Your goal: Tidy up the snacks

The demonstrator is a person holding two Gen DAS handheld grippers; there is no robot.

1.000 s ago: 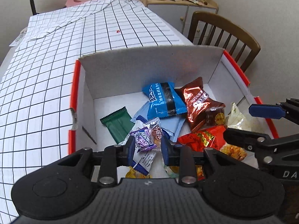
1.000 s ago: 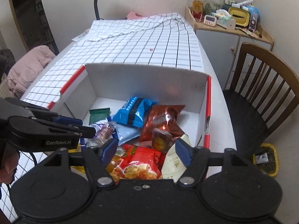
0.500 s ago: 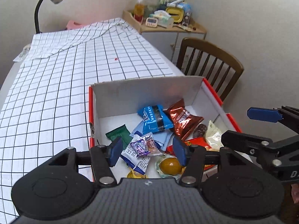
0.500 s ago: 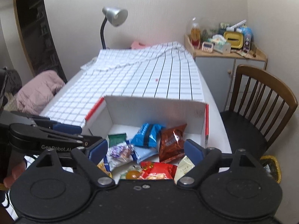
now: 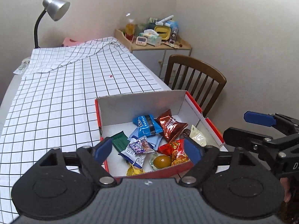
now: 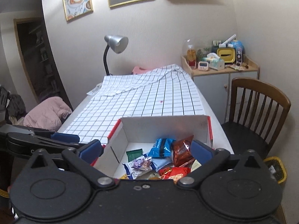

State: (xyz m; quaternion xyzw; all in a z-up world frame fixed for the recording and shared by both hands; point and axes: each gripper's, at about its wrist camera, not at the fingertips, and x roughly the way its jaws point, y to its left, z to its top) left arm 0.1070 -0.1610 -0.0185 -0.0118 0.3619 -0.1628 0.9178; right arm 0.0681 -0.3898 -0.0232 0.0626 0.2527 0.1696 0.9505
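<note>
Cardboard, white inside and red along its rims, is forming the open box [image 5: 185, 102] that is sitting at the near end of the checked tablecloth [image 5: 56, 97], and all the snacks are lying loose on its floor. A blue packet [image 5: 146, 124] is leaning toward the far wall, touching a brown-red foil bag [image 5: 171, 124] on its right. A green wrapper [image 5: 120, 140] is lying flat near the left wall. Just in front of the blue packet a small purple candy pack [image 5: 140, 146] is resting on a white and blue sachet [image 5: 133, 155], with a pale blue packet [image 5: 157, 140] partly under them. Nearer the front, a red and orange crisp bag [image 5: 175, 150] is touching a round brown egg-like snack [image 5: 162, 161] in clear wrap, and a yellow wrapper [image 5: 133, 170] is peeking over the near rim. A pale cream pouch [image 5: 198, 136] is leaning by the right wall, with a small dark piece beside it that is too small to make out.

Both tools are hovering above the near edge of the box. The left gripper [image 5: 147, 150] is standing spread wide, its jaws having just been opening, with nothing pinched between them. The right gripper [image 6: 145, 150] is gaping as wide as it goes, its jaws also having just been opening, and it too is carrying nothing. Seen from the left wrist, the right gripper's blue pads [image 5: 258, 118] are poking in just beside the right wall of the box.
</note>
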